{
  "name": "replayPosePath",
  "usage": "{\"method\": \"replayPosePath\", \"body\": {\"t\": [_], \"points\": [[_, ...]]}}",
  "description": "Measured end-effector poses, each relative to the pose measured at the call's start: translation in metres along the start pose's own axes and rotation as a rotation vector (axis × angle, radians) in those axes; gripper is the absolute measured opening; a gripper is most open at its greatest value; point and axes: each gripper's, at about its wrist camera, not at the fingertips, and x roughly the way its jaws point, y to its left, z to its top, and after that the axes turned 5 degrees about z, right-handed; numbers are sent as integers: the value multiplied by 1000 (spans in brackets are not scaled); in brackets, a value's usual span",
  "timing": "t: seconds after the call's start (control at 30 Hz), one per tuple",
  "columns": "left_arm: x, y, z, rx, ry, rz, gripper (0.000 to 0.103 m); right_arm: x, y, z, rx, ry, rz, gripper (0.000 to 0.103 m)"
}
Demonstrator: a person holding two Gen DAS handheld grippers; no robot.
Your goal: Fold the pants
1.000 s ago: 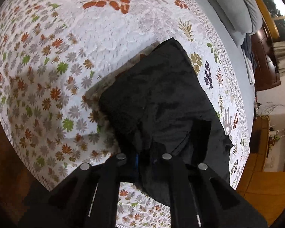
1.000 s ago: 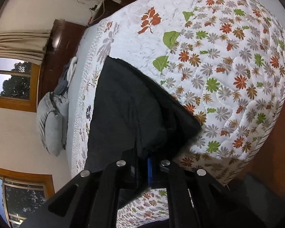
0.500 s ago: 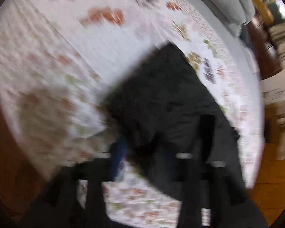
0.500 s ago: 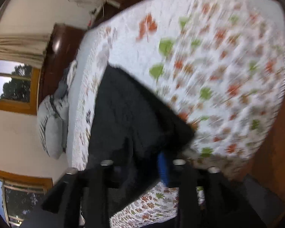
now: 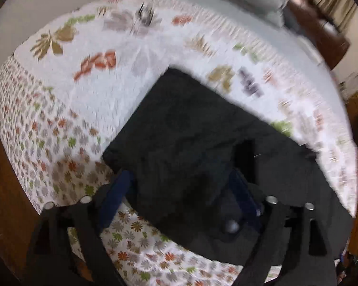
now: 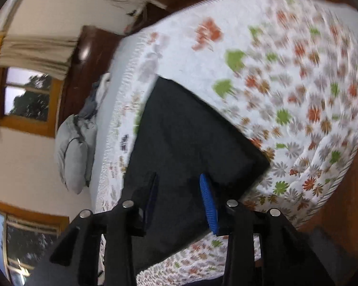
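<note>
The black pants [image 5: 193,128] lie folded in a compact block on the leaf-print quilt [image 5: 66,109]. My left gripper [image 5: 179,186] is open, its blue-padded fingers [image 5: 117,190] spread wide over the near edge of the fold, holding nothing. In the right wrist view the pants [image 6: 183,128] lie flat on the quilt [image 6: 298,83]. My right gripper [image 6: 179,190] is open too, its blue pad [image 6: 208,205] clear of the cloth. Both views are blurred by motion.
The quilt's edge and a wooden floor [image 6: 346,190] are close on the near side. Grey pillows [image 6: 74,152] lie at the head of the bed, with a dark wooden headboard [image 6: 83,66] and curtained windows [image 6: 28,95] behind.
Both grippers were shut on the pants' edge a second ago. They have opened and let go, and both have drawn back from the folded pants.
</note>
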Motion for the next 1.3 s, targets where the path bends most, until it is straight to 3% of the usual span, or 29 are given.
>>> {"method": "replayPosePath", "body": {"t": [0.07,0.13,0.33,0.37,0.7,0.87,1.07,1.3], "points": [[18,-3,-4,12,42,46,89,2,-9,1,9,10,-19,12],[21,-8,-5,28,44,60,94,-11,-12,4,27,-9,18,13],[21,-8,-13,45,20,33,100,-64,-39,3,90,-125,114,64],[20,-9,-14,49,8,34,100,-66,-45,1,107,-126,135,67],[13,4,-28,-75,-2,-41,100,-34,-69,-9,175,-80,225,68],[20,26,-39,-221,50,-101,100,-22,-73,-9,189,-95,250,75],[16,19,-44,-189,42,-63,100,-11,-58,-2,147,-77,279,78],[13,16,-43,-190,41,-44,100,-2,-44,2,108,-60,317,73]]}}
